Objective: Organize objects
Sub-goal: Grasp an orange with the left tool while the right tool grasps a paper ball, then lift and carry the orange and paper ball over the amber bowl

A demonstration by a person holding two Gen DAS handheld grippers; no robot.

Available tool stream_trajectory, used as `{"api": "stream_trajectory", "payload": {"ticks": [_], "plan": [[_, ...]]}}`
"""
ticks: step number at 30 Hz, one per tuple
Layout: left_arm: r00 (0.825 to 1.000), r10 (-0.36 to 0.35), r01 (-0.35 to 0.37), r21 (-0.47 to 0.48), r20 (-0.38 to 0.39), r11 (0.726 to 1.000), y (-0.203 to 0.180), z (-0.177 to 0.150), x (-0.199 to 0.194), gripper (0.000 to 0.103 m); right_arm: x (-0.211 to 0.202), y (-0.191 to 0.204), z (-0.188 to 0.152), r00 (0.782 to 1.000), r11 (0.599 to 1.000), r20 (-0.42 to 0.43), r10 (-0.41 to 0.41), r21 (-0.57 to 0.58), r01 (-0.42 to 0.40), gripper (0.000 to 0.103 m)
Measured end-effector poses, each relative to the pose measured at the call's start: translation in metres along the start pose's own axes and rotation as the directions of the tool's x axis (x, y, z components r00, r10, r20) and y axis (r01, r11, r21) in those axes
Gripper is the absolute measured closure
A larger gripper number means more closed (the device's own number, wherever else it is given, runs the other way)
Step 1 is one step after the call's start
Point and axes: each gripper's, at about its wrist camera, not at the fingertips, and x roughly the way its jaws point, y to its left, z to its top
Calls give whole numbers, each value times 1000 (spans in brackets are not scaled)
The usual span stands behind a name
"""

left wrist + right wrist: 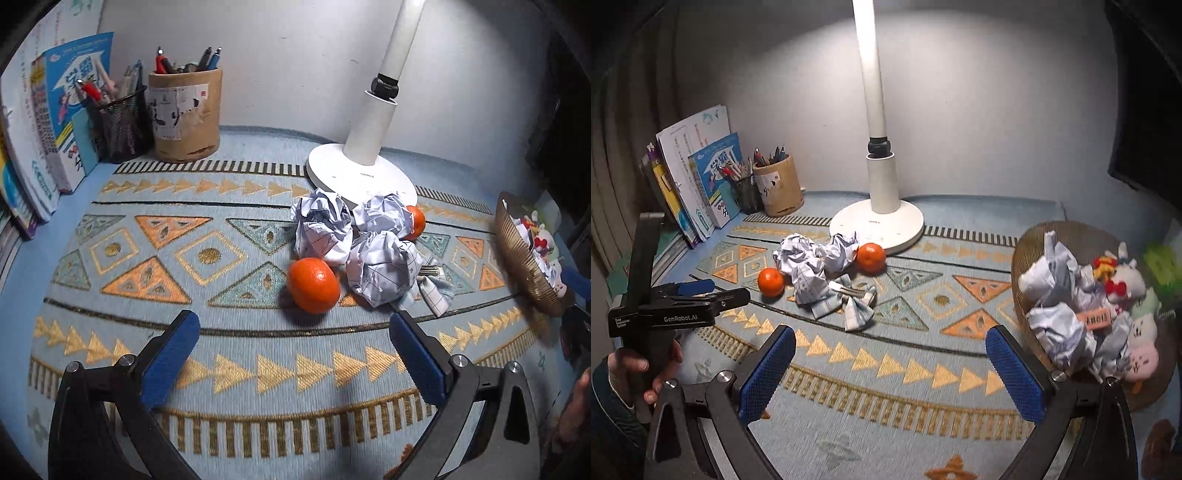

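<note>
Blue-padded L gripper [295, 354] spread wide, nothing between pads, hovering over patterned mat [229, 373]. Near tangerine [314, 285] sits at 12 o'clock just ahead of it, touching the crumpled paper balls [382, 273]. 2nd tangerine [415, 222] behind the pile, approx 1 o'clock, beside white lamp base [360, 177]. Plaid cloth bow [855, 301] lies at front edge of pile. R gripper [890, 369] also spread wide, empty. Woven basket [1021, 295] at its 2 o'clock holds paper wads + plush toys [1134, 291]. Pen cups [184, 114] and books [55, 122] at 10 o'clock by wall.
</note>
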Motion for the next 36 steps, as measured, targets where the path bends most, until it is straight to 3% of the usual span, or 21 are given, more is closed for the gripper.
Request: {"api": "stream_trajectory", "payload": {"ticks": [2, 4, 6, 8, 11, 14, 16, 17, 18, 19, 20, 24, 30, 33, 36], "plan": [[1000, -14, 14, 33, -2, 999, -1, 3, 7, 2, 24, 9, 8, 997, 998, -40, 68, 1, -68, 3], [1000, -22, 22, 64, -2, 998, -5, 4, 13, 2, 50, 19, 13, 986, 988, -71, 152, 16, -151, 22], [1000, -16, 16, 100, -1, 995, -11, 7, 20, 5, 74, 28, 18, 969, 974, -97, 226, 46, -223, 28], [1000, -8, 8, 124, -2, 992, -13, 10, 26, 13, 96, 35, 21, 966, 973, -124, 229, 64, -222, 30], [999, -35, 37, 123, -22, 992, -12, 14, 33, 18, 119, 44, 27, 960, 971, -150, 238, 57, -232, 37], [995, -89, 92, 92, -38, 992, -5, 13, 39, 37, 134, 48, 32, 960, 973, -161, 231, 55, -225, 40], [996, -83, 87, 102, -45, 991, -7, 12, 43, 56, 144, 48, 35, 951, 966, -169, 257, 81, -246, 42], [996, -75, 79, 110, -41, 991, -9, 12, 44, 59, 148, 48, 36, 947, 963, -176, 268, 89, -256, 44], [997, -71, 75, 119, -36, 990, -10, 13, 43, 65, 151, 50, 36, 944, 961, -183, 274, 90, -262, 52], [997, -66, 70, 123, -36, 990, -12, 13, 43, 69, 153, 52, 36, 943, 961, -186, 274, 82, -263, 67], [997, -66, 70, 122, -32, 990, -12, 13, 42, 70, 154, 54, 35, 947, 964, -186, 264, 75, -254, 71], [996, -87, 88, 124, -13, 988, -15, 7, 25, 70, 134, 41, 36, 951, 956, -120, 283, 113, -270, 71], [989, -128, 120, 110, 70, 987, -38, -18, -30, 70, 41, 5, 24, 964, 956, 17, 265, 127, -264, 71], [988, -132, 126, 76, 83, 989, -52, -39, -43, 70, 3, -18, -2, 983, 974, 17, 183, 137, -183, 71], [985, -143, 140, 33, 92, 990, -66, -58, -43, 70, -11, -38, -38, 987, 976, -42, 157, 159, -148, 71]]}}
